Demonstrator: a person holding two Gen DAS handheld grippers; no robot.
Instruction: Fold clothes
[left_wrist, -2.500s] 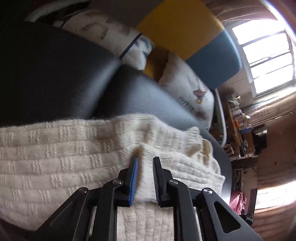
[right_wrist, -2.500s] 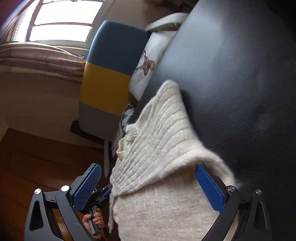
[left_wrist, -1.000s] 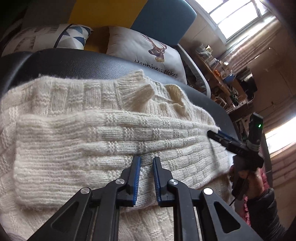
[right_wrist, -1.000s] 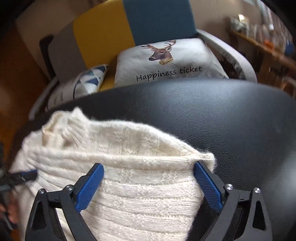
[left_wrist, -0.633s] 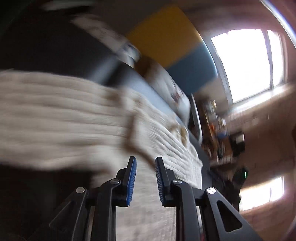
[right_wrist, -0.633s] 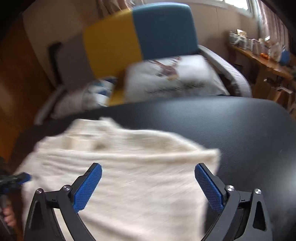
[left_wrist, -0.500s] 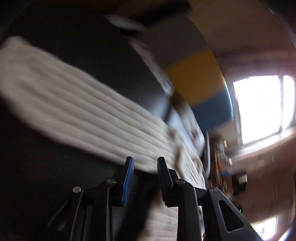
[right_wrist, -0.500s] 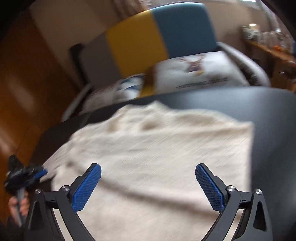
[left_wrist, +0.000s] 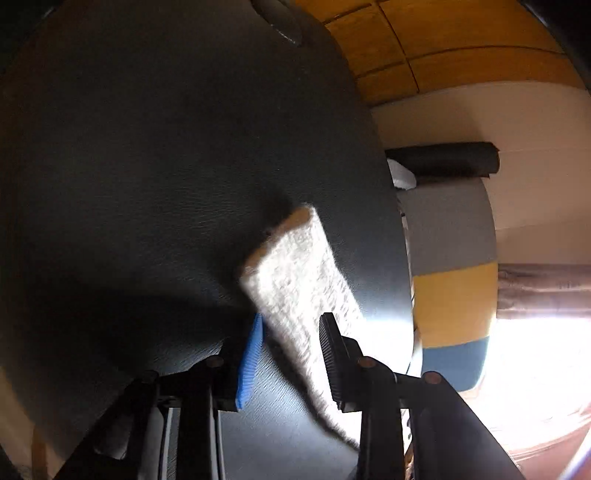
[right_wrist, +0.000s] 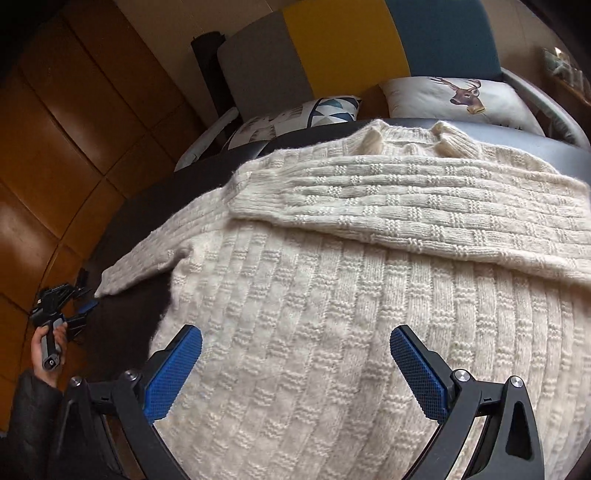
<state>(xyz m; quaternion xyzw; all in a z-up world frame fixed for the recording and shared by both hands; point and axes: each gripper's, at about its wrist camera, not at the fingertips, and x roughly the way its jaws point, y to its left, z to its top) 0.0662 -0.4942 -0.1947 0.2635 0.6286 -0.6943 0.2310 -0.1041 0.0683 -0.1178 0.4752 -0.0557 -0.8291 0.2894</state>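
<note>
So the cream knit sweater (right_wrist: 369, 295) is spread flat over a black leather surface (left_wrist: 147, 166), filling most of the right wrist view. One sleeve is folded across the chest, running from the right edge of the frame to about the middle, just under the collar near the top centre. The other sleeve (right_wrist: 147, 254) sticks out straight toward the lower left, its cuff ending right beside the left gripper (right_wrist: 79, 308) at the left edge.

The right gripper (right_wrist: 295, 369) sits at the bottom of its own view with the blue-padded fingers spread wide apart – nothing between them, just hovering over the sweater's body.

In the left wrist view the left gripper (left_wrist: 290, 354) has its fingers parted by a modest gap, and the sleeve cuff (left_wrist: 295, 277) runs through that gap from the centre of the frame down to the lower middle. It's blurry, so whether the pads actually touch the knit is hard to tell – they don't look clamped. A hand (right_wrist: 46, 350) in a dark sleeve holds that gripper at the lower left of the right view.

Behind the surface, at the top of the frame: a grey, yellow and blue chair back (right_wrist: 351, 48), a deer-print pillow (right_wrist: 461, 96) and a geometric-print pillow (right_wrist: 295, 118).
</note>
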